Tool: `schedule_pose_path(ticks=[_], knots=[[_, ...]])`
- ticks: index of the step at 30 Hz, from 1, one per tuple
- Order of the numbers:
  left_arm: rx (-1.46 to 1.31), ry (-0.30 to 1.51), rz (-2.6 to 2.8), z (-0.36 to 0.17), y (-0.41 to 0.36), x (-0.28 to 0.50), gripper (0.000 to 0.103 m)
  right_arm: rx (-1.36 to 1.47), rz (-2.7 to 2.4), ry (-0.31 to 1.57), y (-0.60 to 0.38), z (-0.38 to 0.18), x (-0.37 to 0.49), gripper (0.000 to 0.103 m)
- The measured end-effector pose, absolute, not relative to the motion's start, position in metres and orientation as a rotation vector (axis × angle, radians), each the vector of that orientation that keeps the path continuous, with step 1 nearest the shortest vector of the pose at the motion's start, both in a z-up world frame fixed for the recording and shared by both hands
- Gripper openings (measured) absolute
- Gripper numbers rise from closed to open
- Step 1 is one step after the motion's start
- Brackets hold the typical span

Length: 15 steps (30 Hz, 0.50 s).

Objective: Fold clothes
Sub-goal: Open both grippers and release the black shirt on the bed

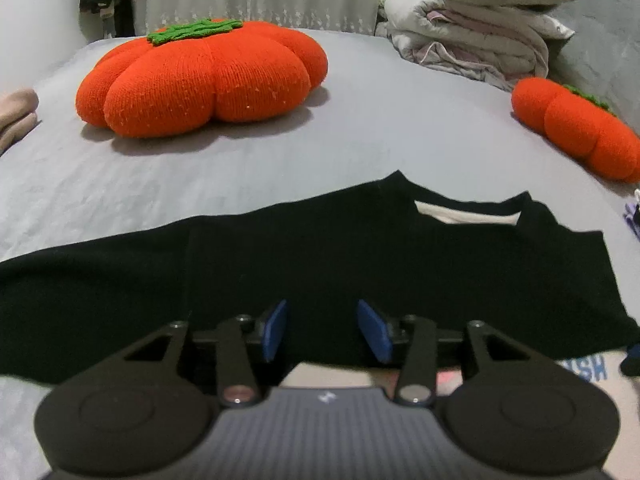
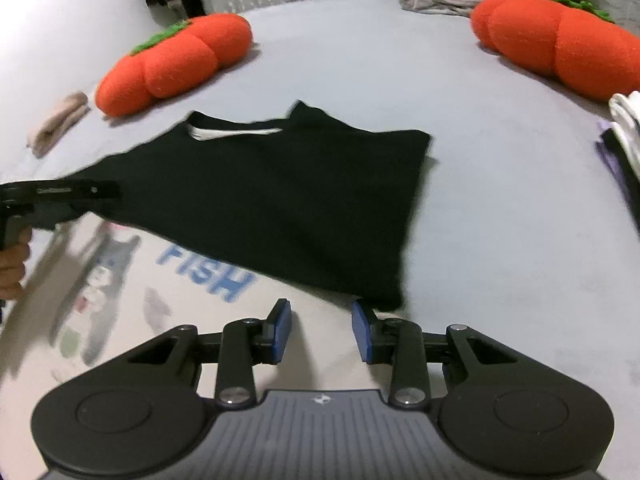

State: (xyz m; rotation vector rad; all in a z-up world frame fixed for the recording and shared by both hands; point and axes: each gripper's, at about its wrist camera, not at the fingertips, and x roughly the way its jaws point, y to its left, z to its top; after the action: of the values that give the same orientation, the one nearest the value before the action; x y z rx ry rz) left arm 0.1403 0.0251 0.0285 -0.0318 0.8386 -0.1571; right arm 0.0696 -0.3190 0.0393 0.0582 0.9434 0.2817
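Both your left gripper (image 1: 322, 330) and right gripper (image 2: 321, 330) hang narrowly parted, empty. The black T-shirt (image 2: 276, 196) lies near-centre on the bed (image 2: 500, 220); pinch its near hem evenly.

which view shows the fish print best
The right wrist view. There the blue FISH print lies in the open on the pale cloth, below the black shirt, though blurred. The left wrist view shows only its last letters at the right edge, past the shirt's hem and behind the left claw.
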Motion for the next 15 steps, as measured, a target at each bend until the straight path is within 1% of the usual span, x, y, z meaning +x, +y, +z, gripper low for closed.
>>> schedule_pose_path(ticks=[4, 5, 6, 15], knots=[[-0.007, 0.841, -0.149, 0.034, 0.019, 0.136, 0.044, 0.088, 0.294, 0.911, -0.336, 0.052, 0.065, 0.031], [-0.009, 0.84, -0.151, 0.036, 0.018, 0.135, 0.045, 0.088, 0.285, 0.892, -0.34, 0.057, 0.064, 0.036], [-0.01, 0.841, -0.153, 0.037, 0.017, 0.135, 0.045, 0.097, 0.26, 0.879, -0.344, 0.059, 0.064, 0.038], [0.027, 0.855, -0.157, 0.04, 0.008, 0.127, 0.046, 0.316, 0.192, 0.899, -0.381, 0.056, 0.075, 0.038]])
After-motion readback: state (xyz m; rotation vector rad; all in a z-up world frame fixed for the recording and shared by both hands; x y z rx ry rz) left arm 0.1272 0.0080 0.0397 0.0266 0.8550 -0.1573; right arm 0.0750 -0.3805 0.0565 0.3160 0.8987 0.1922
